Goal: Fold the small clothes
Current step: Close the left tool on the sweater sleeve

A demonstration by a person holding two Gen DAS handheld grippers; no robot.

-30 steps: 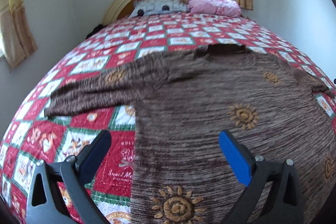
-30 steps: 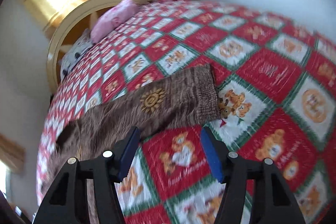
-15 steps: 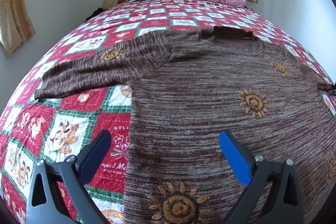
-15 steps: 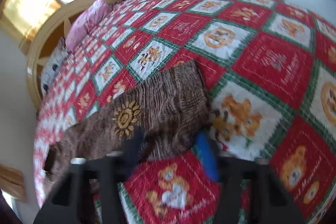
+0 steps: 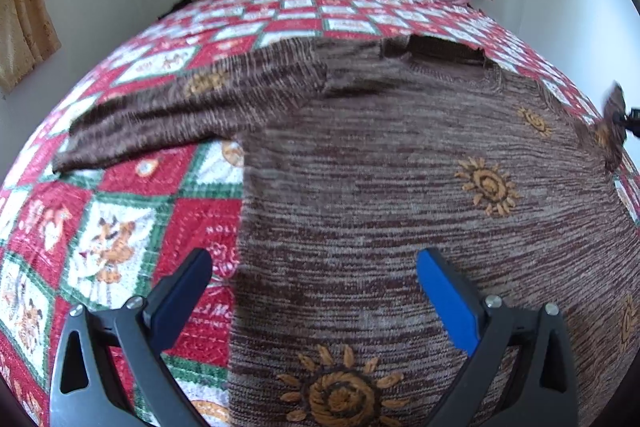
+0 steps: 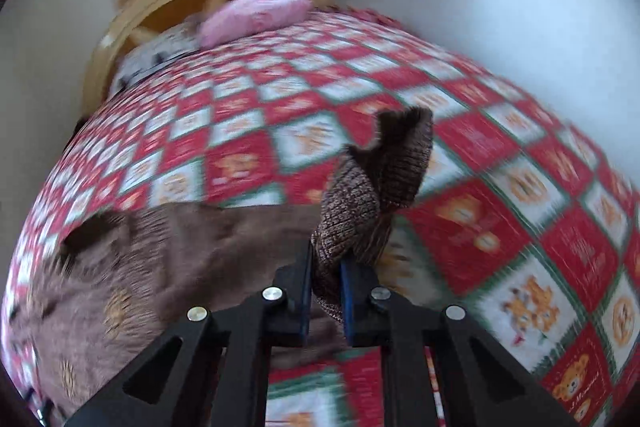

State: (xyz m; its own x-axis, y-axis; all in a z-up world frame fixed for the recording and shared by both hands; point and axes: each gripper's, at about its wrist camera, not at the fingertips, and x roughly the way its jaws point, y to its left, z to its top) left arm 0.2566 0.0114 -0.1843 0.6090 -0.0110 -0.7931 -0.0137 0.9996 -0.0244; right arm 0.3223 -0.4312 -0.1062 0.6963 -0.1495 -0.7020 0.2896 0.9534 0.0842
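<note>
A brown sweater point(image 5: 400, 187) with orange sun shapes lies flat on the bed point(image 5: 120, 219), on a red and white quilt. The right tool point(image 6: 325, 301) is pinched tight on the end of the right sleeve point(image 6: 376, 195) and holds it up off the quilt. The left tool point(image 5: 312, 291) is wide apart above the sweater's left edge, holding nothing. This looks like the sleeve-folding step. Next, the right tool should probably carry the sleeve across the sweater's body and lay it down flat. The left sleeve point(image 5: 180, 115) still lies spread out.
</note>
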